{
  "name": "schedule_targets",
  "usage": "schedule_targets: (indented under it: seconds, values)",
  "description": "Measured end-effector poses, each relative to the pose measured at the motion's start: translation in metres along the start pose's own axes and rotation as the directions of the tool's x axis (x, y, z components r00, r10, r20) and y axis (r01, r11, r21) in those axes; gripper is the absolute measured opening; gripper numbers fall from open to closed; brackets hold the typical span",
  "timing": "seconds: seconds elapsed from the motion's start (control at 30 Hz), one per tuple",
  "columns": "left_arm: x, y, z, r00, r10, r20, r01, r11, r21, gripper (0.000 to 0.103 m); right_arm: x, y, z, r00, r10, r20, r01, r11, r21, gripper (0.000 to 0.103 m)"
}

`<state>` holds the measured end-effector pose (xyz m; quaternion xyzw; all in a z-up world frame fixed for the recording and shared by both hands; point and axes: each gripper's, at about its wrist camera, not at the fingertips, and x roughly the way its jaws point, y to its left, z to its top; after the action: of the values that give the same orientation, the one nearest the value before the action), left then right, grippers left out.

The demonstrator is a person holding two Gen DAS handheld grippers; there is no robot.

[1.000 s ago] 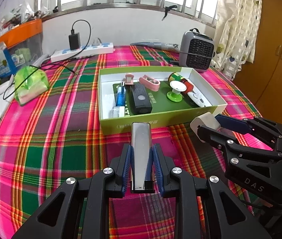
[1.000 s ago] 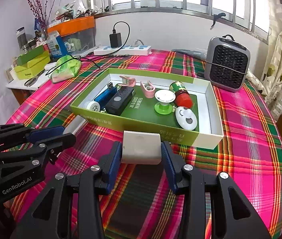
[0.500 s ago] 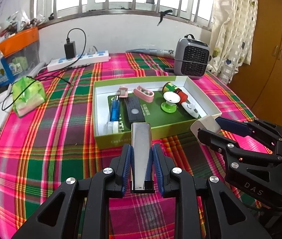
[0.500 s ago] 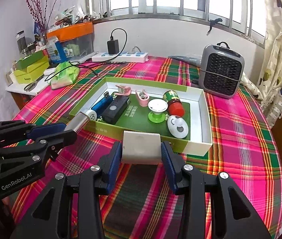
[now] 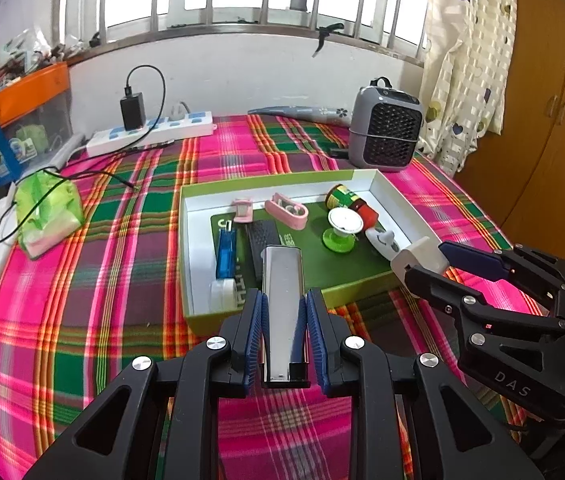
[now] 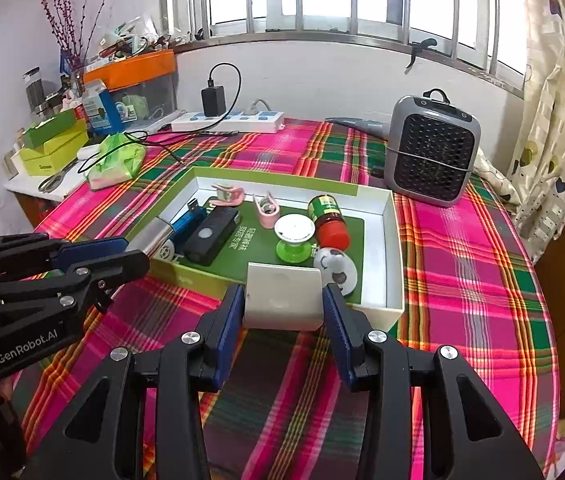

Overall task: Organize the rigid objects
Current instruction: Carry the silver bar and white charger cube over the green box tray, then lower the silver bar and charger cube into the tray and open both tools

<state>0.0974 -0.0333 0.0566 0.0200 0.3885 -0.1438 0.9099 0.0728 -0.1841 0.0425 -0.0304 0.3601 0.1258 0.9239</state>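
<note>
Gripping silver bar [image 5: 282, 312] lengthwise, pointing toward box [image 5: 362, 280].

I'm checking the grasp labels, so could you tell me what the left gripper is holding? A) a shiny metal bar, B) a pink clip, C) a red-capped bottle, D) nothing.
A: the left gripper is shut on a shiny metal bar, held over the near edge of the green box.

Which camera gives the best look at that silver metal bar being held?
The left wrist view: the silver metal bar lies lengthwise, full face up, clamped in the left gripper. The right wrist view shows only its end poking past that gripper.
</note>
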Motion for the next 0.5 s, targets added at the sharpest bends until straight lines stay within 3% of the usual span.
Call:
schedule_targets:
  seconds: [0.5]
  values:
    - [0.029, -0.001, 0.028, 1.0, -0.019, -0.018, 0.019, 1.0, 0.002, 0.022, 0.019, -0.018, 0.018, 1.0, -0.02, -0.014, 0.02, 1.0, 0.005, 0.042]
